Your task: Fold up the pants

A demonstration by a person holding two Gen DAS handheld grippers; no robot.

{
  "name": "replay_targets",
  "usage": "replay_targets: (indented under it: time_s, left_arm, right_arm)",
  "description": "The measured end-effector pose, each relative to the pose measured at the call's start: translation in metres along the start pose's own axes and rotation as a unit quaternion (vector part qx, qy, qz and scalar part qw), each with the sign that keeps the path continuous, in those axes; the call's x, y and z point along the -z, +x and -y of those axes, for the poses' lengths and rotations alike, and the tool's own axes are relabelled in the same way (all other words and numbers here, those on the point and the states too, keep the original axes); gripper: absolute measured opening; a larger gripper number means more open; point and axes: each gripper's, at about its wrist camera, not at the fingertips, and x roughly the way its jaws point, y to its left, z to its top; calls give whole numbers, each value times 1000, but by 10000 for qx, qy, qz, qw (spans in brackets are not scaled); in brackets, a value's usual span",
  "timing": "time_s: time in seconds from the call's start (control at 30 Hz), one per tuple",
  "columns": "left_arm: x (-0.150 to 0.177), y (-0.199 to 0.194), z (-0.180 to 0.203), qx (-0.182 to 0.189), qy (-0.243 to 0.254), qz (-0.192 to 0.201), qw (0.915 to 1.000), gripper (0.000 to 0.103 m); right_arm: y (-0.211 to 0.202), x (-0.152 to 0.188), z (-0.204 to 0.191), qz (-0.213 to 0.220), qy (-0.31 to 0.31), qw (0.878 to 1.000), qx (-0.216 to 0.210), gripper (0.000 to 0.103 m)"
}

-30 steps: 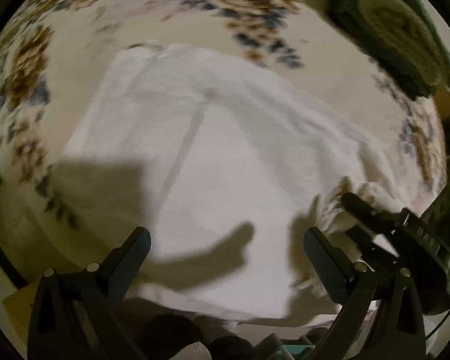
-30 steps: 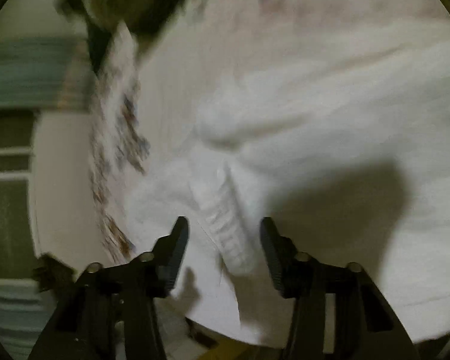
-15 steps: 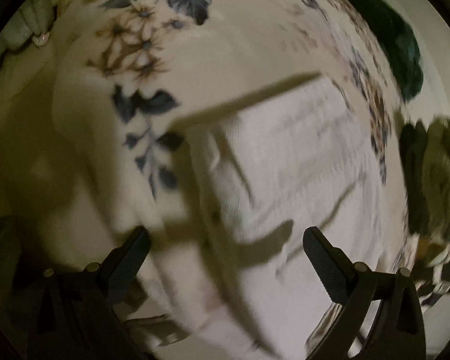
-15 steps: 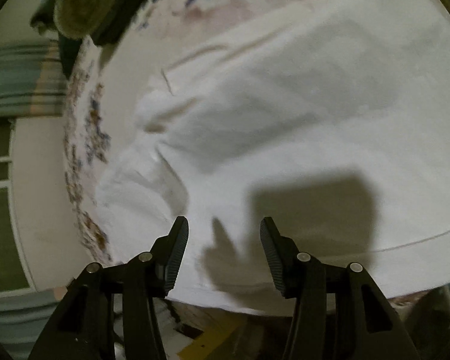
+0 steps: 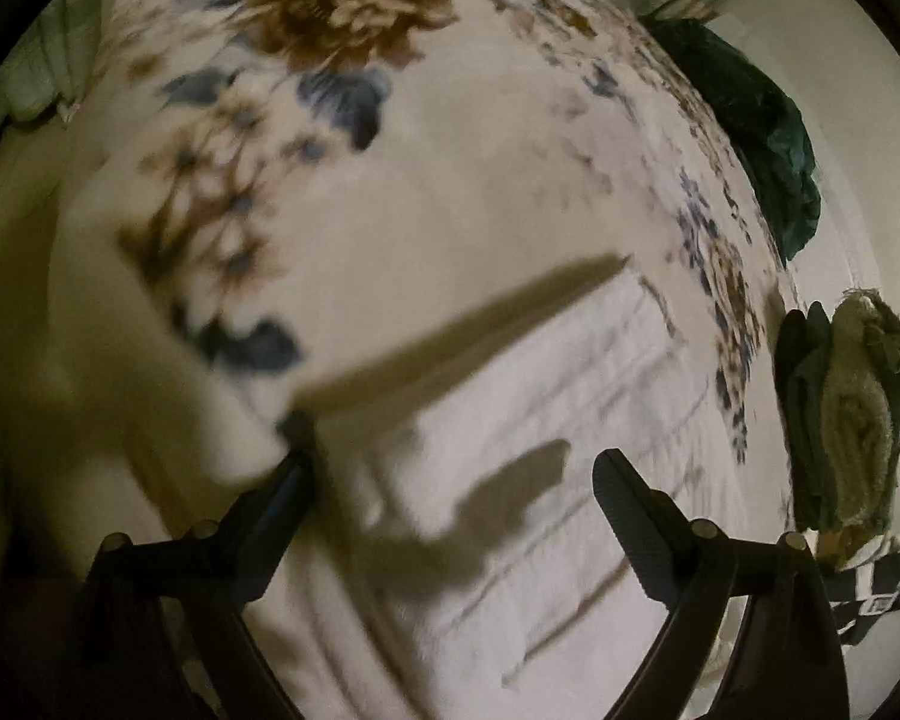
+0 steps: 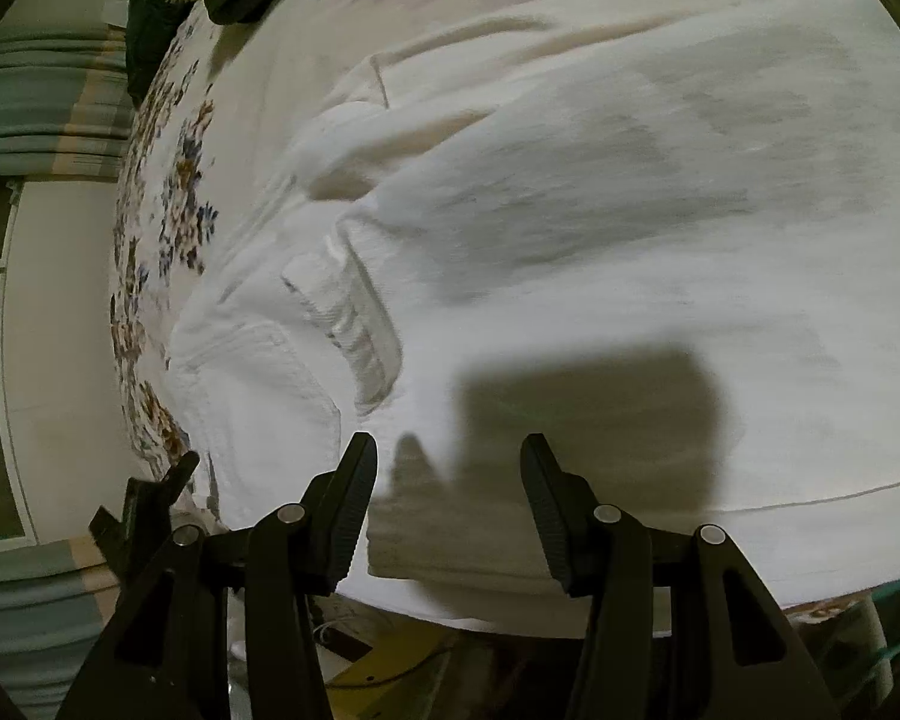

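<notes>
White pants (image 6: 570, 210) are spread on the flowered bed (image 5: 450, 168). The left gripper (image 5: 450, 480) and right gripper (image 6: 447, 480) are held over them, fingers spread wide, nothing pinched.

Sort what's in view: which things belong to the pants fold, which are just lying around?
Job:
- white pants, spread on the bed
- left gripper, open
- right gripper, open, at the pants' near edge

Lying about:
- floral bedspread under the pants
- green rolled towel at the bed's edge
- dark green cloth farther back
- striped curtain
</notes>
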Motion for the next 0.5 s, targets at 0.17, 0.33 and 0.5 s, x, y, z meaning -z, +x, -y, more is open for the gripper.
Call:
replay_targets:
  time_s: [0.17,0.33,0.5]
  left_arm:
    - [-1,5,10,-87,267,47,9996,40]
    - [4,-25,16,-32,611,248,9978,32]
    - [5,-43,-14,52,-129,-268,9995,36]
  right_arm:
    - [2,-1,2,-32,53,10000,-5,53]
    - [1,0,9,-53,135,9999,-18,53]
    - [-4,-2,14,-89,162,9998,-11,53]
